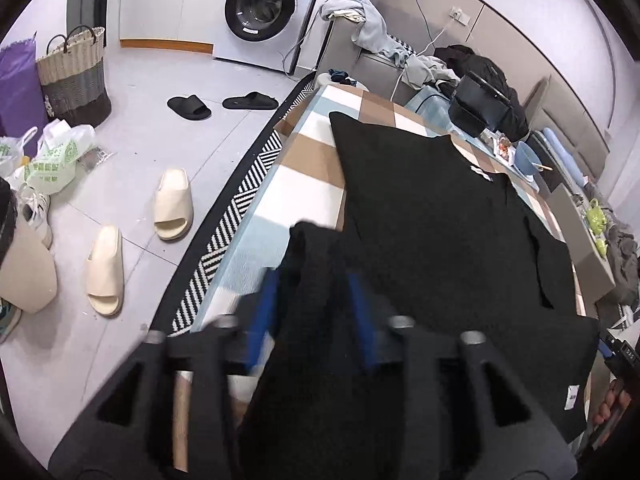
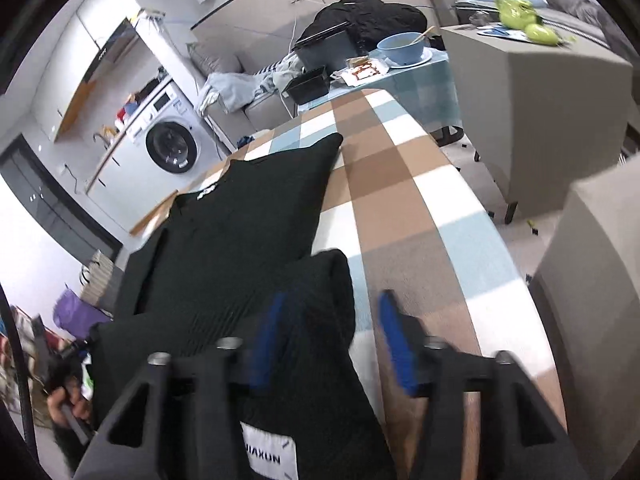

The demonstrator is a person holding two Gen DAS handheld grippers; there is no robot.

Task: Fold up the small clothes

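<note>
A black knitted garment [image 1: 440,208] lies spread on the table's checked cloth [image 1: 304,184], with a white collar label toward the far side. Its near hem is lifted and folded over. My left gripper [image 1: 314,280] stands open, and one bunched black hem corner lies between its blue pads [image 1: 262,312]. In the right wrist view the same garment [image 2: 248,208] covers the left part of the checked cloth [image 2: 400,184]. My right gripper [image 2: 332,300] is open. The other hem corner rests against its left pad [image 2: 268,336], and a gap shows before the right pad. A white brand tag [image 2: 270,458] hangs low.
Cream slippers [image 1: 172,204], black slippers [image 1: 190,106], plastic bags and a woven basket [image 1: 74,76] are on the floor left of the table. A washing machine [image 1: 264,8] stands behind. A blue bowl [image 2: 404,48], black boxes and a grey cabinet [image 2: 528,112] crowd the table's far end.
</note>
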